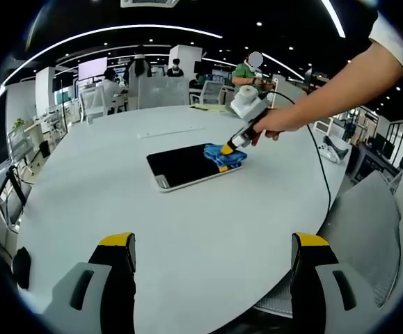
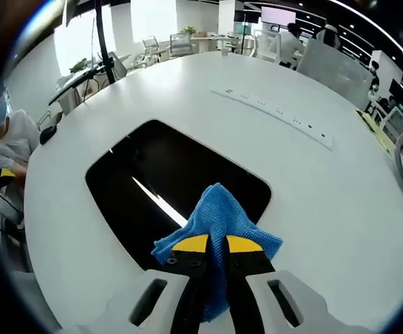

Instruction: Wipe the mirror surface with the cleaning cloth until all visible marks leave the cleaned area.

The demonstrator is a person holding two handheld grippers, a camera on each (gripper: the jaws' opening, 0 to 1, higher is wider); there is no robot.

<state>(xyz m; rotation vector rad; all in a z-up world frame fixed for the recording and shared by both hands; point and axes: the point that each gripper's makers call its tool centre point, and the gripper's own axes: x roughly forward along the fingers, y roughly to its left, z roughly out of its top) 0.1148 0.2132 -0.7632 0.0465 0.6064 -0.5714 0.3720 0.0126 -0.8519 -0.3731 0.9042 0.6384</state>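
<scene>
We find the right tool point(image 2: 216, 245) clamped on a crumpled blue microfibre cleaning cloth point(image 2: 218, 221), its yellow-tipped jaws drawn close together with the fabric pinched between them. The cloth is pressed onto one end of a flat, dark rectangular mirror with rounded corners and a pale rim point(image 2: 152, 188), which lies on the round white tabletop point(image 2: 312, 195), towards its middle and well clear of every edge. We judge the wiping step to be in hand, with most of the glass not yet covered. The next move, in our judgement, calls for a steady sweep of the cloth along the length of the mirror, with even pressure so that the mirror does not slide.

The right gripper view shows the glass closely: a bright streak lies across it, which we take for a reflected ceiling light; whether marks remain we cannot tell. The left gripper view shows the left tool point(image 1: 211, 250) standing wide and holding nothing, near the tabletop's near edge, and the person's hand point(image 1: 274, 125) gripping the right tool at the mirror's end.
</scene>
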